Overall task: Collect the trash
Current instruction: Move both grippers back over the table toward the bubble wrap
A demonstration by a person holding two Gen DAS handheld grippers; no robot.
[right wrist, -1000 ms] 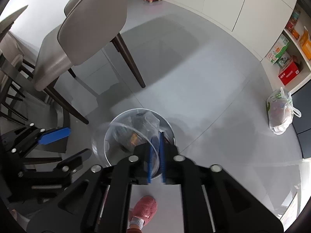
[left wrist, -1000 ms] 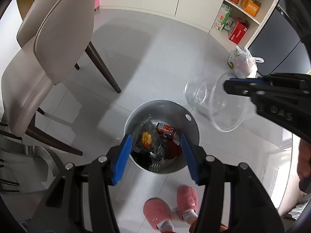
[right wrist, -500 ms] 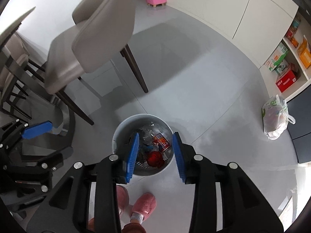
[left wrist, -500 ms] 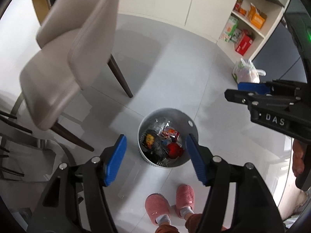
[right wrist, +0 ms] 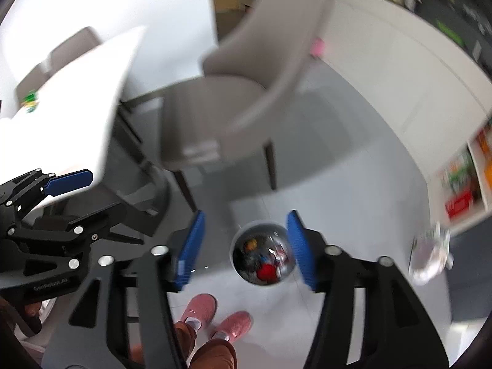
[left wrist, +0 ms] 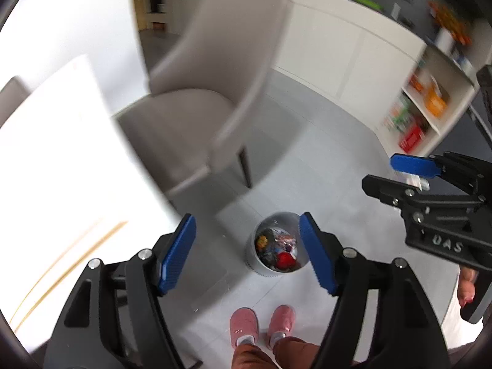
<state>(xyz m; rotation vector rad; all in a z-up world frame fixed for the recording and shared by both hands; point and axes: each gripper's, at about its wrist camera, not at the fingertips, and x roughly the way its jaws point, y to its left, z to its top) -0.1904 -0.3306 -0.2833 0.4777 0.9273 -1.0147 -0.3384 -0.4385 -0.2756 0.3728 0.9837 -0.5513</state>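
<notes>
Left wrist view: left gripper (left wrist: 247,253) with jaws just widened, empty, high over the bin (left wrist: 276,253) of trash on the floor, slippers (left wrist: 261,326) just below it.

Right wrist view: right gripper (right wrist: 244,249) likewise just spread and empty, framing the bin (right wrist: 261,253); chair (right wrist: 233,98) beyond it.

Below me the round grey trash bin (left wrist: 278,247) stands upright on the pale floor tiles, uncovered. It holds mixed rubbish (right wrist: 264,258): a red ball-like item (left wrist: 284,259), crumpled shiny wrappers, an orange-yellow scrap.
</notes>
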